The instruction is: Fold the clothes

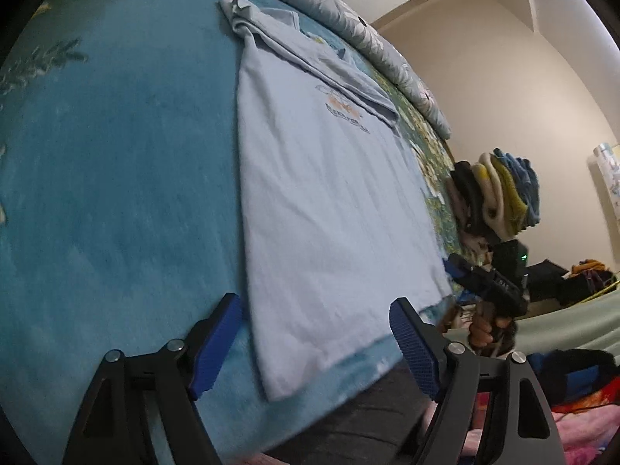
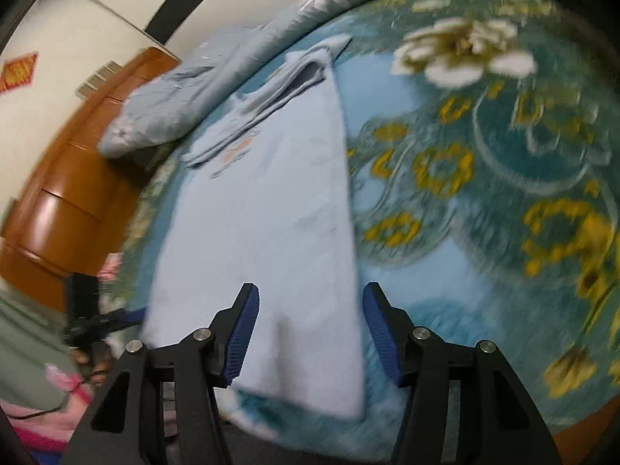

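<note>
Left wrist — shirt [image 1: 329, 213] hem, seemingly free

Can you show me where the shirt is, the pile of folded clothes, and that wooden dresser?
shirt [image 1: 329, 213], left wrist view, on the middle of its flat body.
pile of clothes [image 1: 500, 193], left wrist view, on the yellowish layers.
dresser [image 2: 66, 201], right wrist view, on a drawer front.

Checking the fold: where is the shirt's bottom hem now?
In both wrist views the hem lies at the blanket's near edge, between the open grippers' fingers.
</note>
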A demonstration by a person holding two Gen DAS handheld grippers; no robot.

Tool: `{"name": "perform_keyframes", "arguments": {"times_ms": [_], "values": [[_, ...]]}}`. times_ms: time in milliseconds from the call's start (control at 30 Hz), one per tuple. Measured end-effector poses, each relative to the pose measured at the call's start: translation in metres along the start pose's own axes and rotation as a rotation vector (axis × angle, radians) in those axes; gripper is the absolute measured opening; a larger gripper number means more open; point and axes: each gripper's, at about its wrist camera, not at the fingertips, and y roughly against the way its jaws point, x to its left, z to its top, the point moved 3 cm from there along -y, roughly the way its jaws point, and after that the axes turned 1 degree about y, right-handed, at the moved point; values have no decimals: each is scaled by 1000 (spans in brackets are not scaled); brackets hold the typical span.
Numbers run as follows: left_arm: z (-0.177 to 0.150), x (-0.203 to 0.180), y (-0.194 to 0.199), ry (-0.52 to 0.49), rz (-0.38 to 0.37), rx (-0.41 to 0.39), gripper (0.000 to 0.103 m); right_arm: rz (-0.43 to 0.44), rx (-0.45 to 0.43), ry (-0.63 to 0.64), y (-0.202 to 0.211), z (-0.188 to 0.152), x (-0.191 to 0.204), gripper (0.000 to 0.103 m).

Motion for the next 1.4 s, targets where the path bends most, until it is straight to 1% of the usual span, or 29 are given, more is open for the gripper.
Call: {"name": "perform_keyframes", "arguments": {"times_ms": [33, 67, 167, 267, 300, 367, 400, 433, 467, 500, 533, 600, 667, 733, 767, 800, 867, 900, 967, 1033, 1200, 1367, 1400], "values": [[-3, 0, -3, 27, -26, 36, 82, 43, 14, -22, -1, -5, -1, 57], [-5, -1, -5, 48, -48, 65, 82, 64, 16, -27, -1, -8, -2, 57], [-9, -6, -8, 40, -50, 61, 83, 118, 1, -43, -1, -14, -4, 57], [-9, -8, -9, 66, -104, 35, 83, 149, -7, -78, -4, -10, -7, 57], [-10, -9, -10, 61, -102, 28, 83, 154, -10, -83, -6, -8, -8, 55], [-12, -11, -12, 53, -95, 15, 78, 155, -13, -92, -8, -5, -9, 46], [-13, -10, -12, 54, -87, 11, 67, 150, -13, -95, -9, -4, -10, 34], [-15, -6, -12, 73, -85, 13, 52, 157, -2, -107, -11, -5, -12, 19], [-16, -2, -12, 91, -83, 15, 45, 160, 14, -124, -12, -7, -16, 12], [-17, 1, -12, 107, -81, 16, 35, 163, 31, -142, -14, -10, -20, 8], [-19, 2, -12, 115, -85, 14, 29, 177, 37, -158, -15, -12, -23, 7], [-21, 4, -12, 129, -91, 11, 29, 201, 31, -178, -13, -14, -25, 7], [-23, 6, -12, 140, -96, 7, 26, 202, 25, -181, -11, -14, -23, 7], [-22, 2, -9, 118, -90, -3, 6, 207, 10, -178, -7, -12, -19, 7], [-21, 1, -7, 120, -104, -18, 6, 210, 2, -177, -5, -12, -18, 6], [-19, 0, -4, 121, -123, -35, 5, 231, -20, -182, 0, -8, -16, 5], [-12, -4, 8, 114, -190, -88, 5, 274, -64, -193, 11, -1, -14, 4], [-6, -8, 15, 98, -219, -117, 5, 289, -83, -190, 15, 4, -11, 3], [5, -16, 24, 55, -247, -154, 5, 312, -111, -181, 22, 17, -4, 3], [24, -23, 30, 8, -255, -183, 5, 338, -137, -174, 25, 32, 3, 3], [67, -26, 31, -26, -270, -216, 5, 415, -196, -201, 23, 62, 13, 3], [114, -26, 40, -68, -270, -263, 5, 424, -194, -231, 6, 101, 18, 3], [125, -25, 36, -65, -254, -265, 5, 428, -186, -248, 1, 109, 16, 3]]}}
